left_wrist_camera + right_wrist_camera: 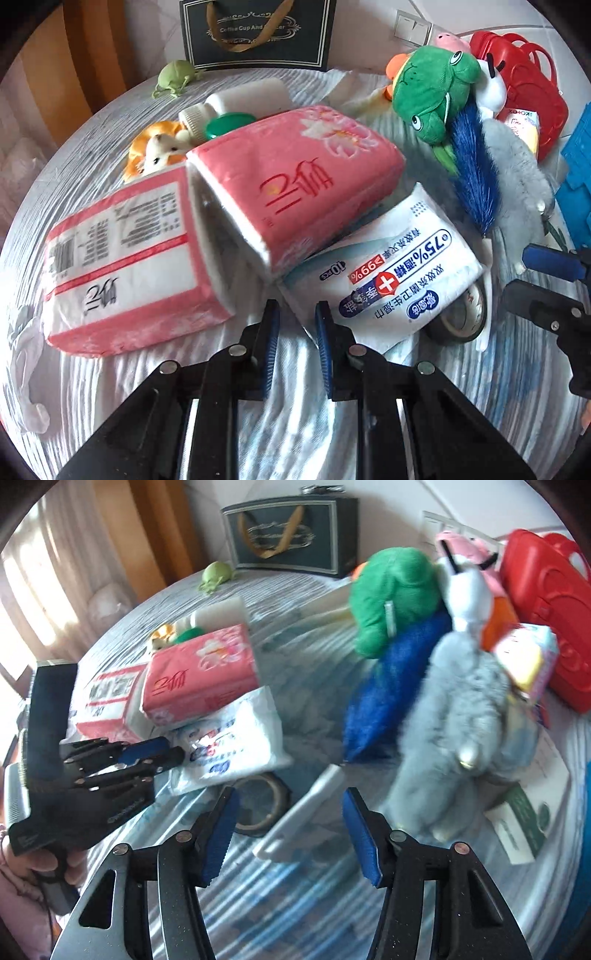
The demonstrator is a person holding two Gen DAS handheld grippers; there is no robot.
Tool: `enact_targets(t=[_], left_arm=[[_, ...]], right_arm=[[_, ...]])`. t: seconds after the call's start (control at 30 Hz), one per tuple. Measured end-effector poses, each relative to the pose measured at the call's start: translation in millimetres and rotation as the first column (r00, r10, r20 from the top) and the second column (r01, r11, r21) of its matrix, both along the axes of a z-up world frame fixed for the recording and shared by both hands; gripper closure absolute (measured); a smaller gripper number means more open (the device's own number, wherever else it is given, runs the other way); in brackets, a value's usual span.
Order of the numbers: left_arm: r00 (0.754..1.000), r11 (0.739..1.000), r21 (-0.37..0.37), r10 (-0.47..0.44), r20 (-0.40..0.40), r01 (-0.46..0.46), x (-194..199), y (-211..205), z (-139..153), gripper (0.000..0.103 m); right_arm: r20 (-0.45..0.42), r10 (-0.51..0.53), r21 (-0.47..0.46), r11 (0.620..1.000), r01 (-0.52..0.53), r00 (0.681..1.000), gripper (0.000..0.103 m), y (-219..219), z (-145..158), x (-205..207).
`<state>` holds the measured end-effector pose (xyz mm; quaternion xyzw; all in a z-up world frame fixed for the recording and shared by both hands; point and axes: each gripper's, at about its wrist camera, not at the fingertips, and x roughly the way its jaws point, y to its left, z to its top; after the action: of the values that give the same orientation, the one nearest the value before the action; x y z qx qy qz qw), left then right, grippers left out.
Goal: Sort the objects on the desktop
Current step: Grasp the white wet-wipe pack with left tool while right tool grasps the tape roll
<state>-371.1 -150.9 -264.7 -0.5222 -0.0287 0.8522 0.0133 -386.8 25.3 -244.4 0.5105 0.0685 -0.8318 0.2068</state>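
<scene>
Lots of clutter on the grey-striped tablecloth (110, 387). Left gripper (295, 314) nearly closed with nothing between the blue pads, hovering just short of the white plastic-wrapped wet wipes pack (388, 273), which lies half under the soft pink tissue pack (295, 177). Right gripper (288, 805) partly open, empty, above a flat white plastic stick (303, 812) beside the grey fluffy plush toy (454, 731). Wipes pack probably light, squishy, slick film, so best pinched across the free lower edge, not the crinkly seam.
</scene>
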Motion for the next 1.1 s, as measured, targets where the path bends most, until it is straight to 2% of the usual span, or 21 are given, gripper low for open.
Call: enact_targets(t=[0.13,0.27,0.4,0.53,0.57,0.6,0.63,0.67,0.7,0.77,0.83,0.87,0.97,1.0,1.03,1.1], left_arm=[[1.000,1.000,-0.009,-0.004,0.013,0.004,2.4,-1.4,7.4,0.083],[0.998,0.993,-0.115,-0.008,0.065,0.015,6.9,0.7,2.2,0.083],[0.997,0.996,-0.093,-0.006,0.075,0.013,18.8,-8.0,6.5,0.083],[1.000,0.998,-0.070,-0.006,-0.007,0.005,25.4,-8.4,29.9,0.083],[1.000,0.999,-0.046,-0.016,-0.027,0.015,25.4,-8.7,35.5,0.077],[0.999,0.999,-0.035,-0.026,-0.036,0.025,24.7,-7.4,39.6,0.060],[0.998,0.998,-0.043,-0.036,-0.045,0.035,24.3,-5.7,42.6,0.049],[0.997,0.997,-0.058,-0.050,-0.061,0.046,24.6,-2.9,45.0,0.031],[0.994,0.995,-0.068,-0.076,-0.075,0.071,25.0,0.9,46.0,0.023],[0.987,0.987,-0.081,-0.145,-0.069,0.139,20.1,10.5,41.3,0.023],[0.986,0.982,-0.105,-0.159,-0.040,0.155,9.5,15.1,30.6,0.023],[0.991,0.986,-0.100,-0.135,-0.026,0.131,2.0,14.8,26.4,0.023],[0.998,1.000,-0.021,-0.024,-0.050,0.023,-19.1,11.4,26.9,0.023],[0.999,1.000,-0.021,0.010,-0.039,-0.011,-26.3,13.1,25.4,0.023],[0.999,0.999,-0.047,0.022,-0.028,-0.023,-30.4,17.6,23.5,0.023],[1.000,0.994,-0.112,-0.017,0.019,0.019,-30.2,29.4,16.0,0.023]], right_arm=[[0.016,0.017,0.032,0.999,-0.018,1.000,0.053,-17.5,-12.1,-8.8],[0.017,-0.053,0.128,0.991,0.050,0.998,0.054,-9.8,-23.5,-15.6],[0.008,-0.067,0.133,0.989,0.065,0.998,0.054,0.4,-20.7,-18.7],[-0.009,0.039,0.086,0.996,-0.038,0.999,0.055,-23.4,-14.8,-19.4],[0.001,0.057,0.047,0.997,-0.057,0.998,0.056,-26.9,-12.6,-20.5],[0.001,0.058,0.027,0.998,-0.058,0.998,0.057,-29.0,-9.9,-21.2],[-0.010,0.052,0.037,0.998,-0.052,0.999,0.057,-30.2,-8.0,-20.9],[-0.023,0.047,0.055,0.997,-0.045,0.999,0.057,-28.9,-6.4,-19.7],[-0.023,0.043,0.060,0.997,-0.041,0.999,0.056,-25.3,-6.0,-17.8],[-0.003,0.026,0.057,0.998,-0.026,1.000,0.055,-12.4,-7.5,-14.7],[0.010,0.008,0.060,0.998,-0.008,1.000,0.055,0.7,-10.5,-9.8],[0.012,-0.006,0.063,0.998,0.006,1.000,0.055,6.3,-12.2,-9.1],[0.018,-0.040,0.070,0.997,0.039,0.999,0.055,14.2,-14.5,-10.0],[0.020,-0.047,0.071,0.996,0.045,0.999,0.055,15.1,-14.9,-10.9],[0.021,-0.047,0.074,0.996,0.046,0.999,0.055,15.1,-14.6,-11.4],[0.014,-0.032,0.082,0.996,0.031,0.999,0.055,12.4,-13.7,-11.6]])
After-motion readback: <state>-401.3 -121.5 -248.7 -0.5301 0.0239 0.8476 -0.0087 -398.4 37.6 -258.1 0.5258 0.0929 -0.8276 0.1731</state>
